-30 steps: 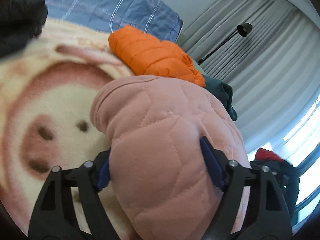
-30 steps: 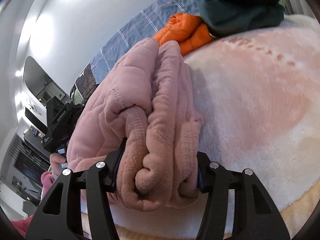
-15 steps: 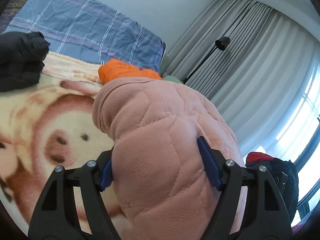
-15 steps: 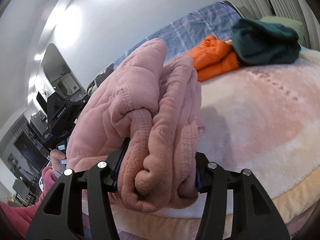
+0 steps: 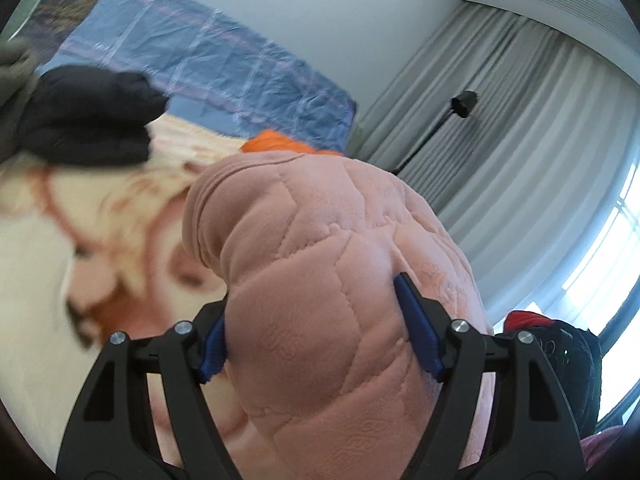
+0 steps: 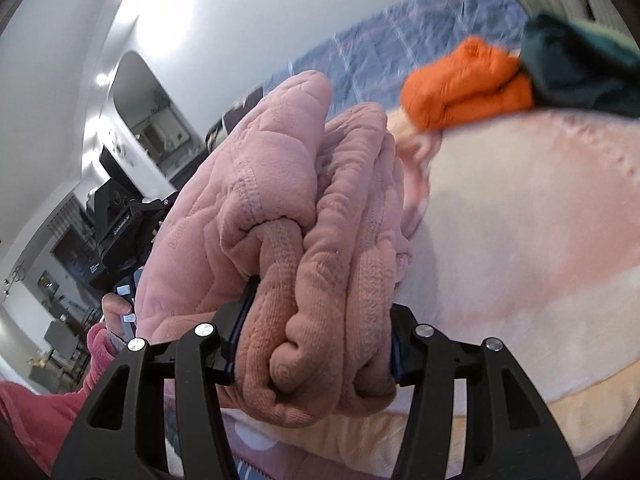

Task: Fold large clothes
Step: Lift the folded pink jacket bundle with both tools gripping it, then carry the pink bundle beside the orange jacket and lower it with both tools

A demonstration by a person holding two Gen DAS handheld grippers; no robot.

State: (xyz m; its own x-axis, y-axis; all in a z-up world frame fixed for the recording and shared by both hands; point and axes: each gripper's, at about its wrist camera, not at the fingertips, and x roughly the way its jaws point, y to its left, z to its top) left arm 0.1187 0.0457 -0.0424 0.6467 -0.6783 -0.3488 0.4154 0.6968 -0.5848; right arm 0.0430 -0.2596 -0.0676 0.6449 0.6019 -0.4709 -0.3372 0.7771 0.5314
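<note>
Folded pink garment [image 5: 340, 280] clamped between both tongs (lifted).

— That quilted jacket [image 5: 328, 280] is dusty pink, stitched in a diamond pattern.
— And the blanket [image 5: 36, 264] is cream with a pink-and-brown cartoon animal face on it.
— The sheet [image 5: 224, 60] behind is blue plaid with pale lines.
— One bundle [image 6: 468, 80] is bright orange, the one beside it [image 6: 580, 68] dark green.
— Another bundle [image 5: 88, 120] is black. The curtains [image 5: 520, 128] are grey.
</note>
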